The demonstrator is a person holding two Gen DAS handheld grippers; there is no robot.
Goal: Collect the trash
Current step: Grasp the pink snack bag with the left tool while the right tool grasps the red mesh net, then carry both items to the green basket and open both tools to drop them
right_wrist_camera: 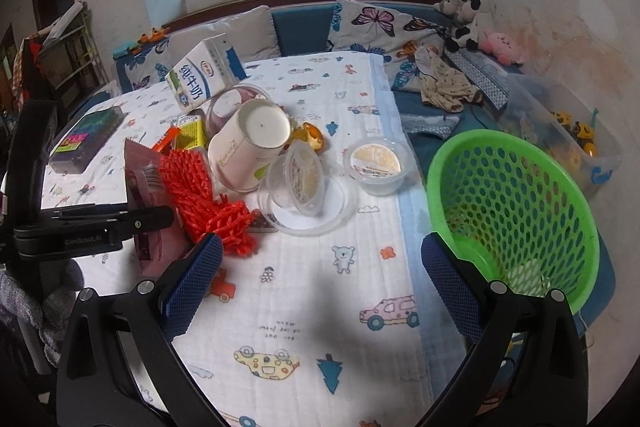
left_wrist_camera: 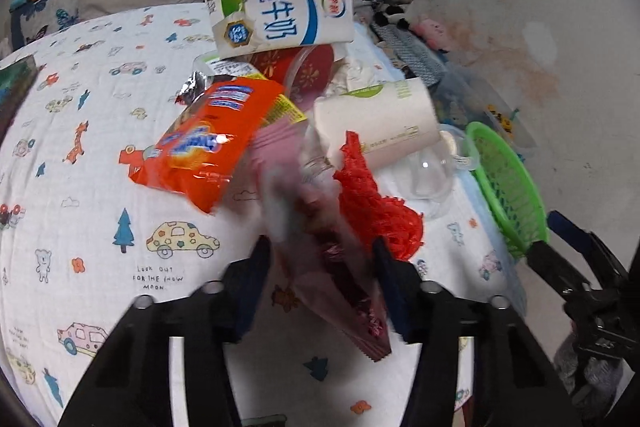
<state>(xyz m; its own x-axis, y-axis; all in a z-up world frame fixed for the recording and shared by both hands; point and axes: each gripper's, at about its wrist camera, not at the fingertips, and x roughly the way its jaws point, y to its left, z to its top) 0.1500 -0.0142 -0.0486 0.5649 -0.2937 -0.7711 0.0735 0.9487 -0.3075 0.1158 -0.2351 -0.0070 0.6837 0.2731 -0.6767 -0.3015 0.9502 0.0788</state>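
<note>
Between the left jaws: a maroon snack wrapper [left_wrist_camera: 340, 267], blurred in the left wrist view, slanting from the trash pile back past the pads.
Left gripper [left_wrist_camera: 320, 259]: jaws clenched on the wrapper, one pad pressed to each flat face; that grip suits a thin, limp foil that would slide off any other hold.
Wrapper's look: dusty pink and dark red, crinkled, a serrated end near the camera; from the right wrist view a barcode shows on its upper part [right_wrist_camera: 146, 183].
Ahead of the left jaws: orange snack bag [left_wrist_camera: 200, 147], red mesh netting [left_wrist_camera: 372, 203], paper cup [left_wrist_camera: 376, 127] on its side, milk carton [left_wrist_camera: 280, 11] propped on top of the heap.
Right gripper [right_wrist_camera: 322, 267]: jaws released and wide, nothing between them, hanging over the worktop's printed cloth [right_wrist_camera: 300, 327].
Beside the right jaws' outer pad: green basket [right_wrist_camera: 516, 211], tipped toward the pile at the worktop's edge, probably so trash can be dropped in with a short carry.
Beyond the right jaws: clear plastic cups [right_wrist_camera: 304, 183] and a sealed tub [right_wrist_camera: 378, 163], apart from the netting.
Step judged: the wrapper looks freshly lifted from the heap, bound for the basket.
</note>
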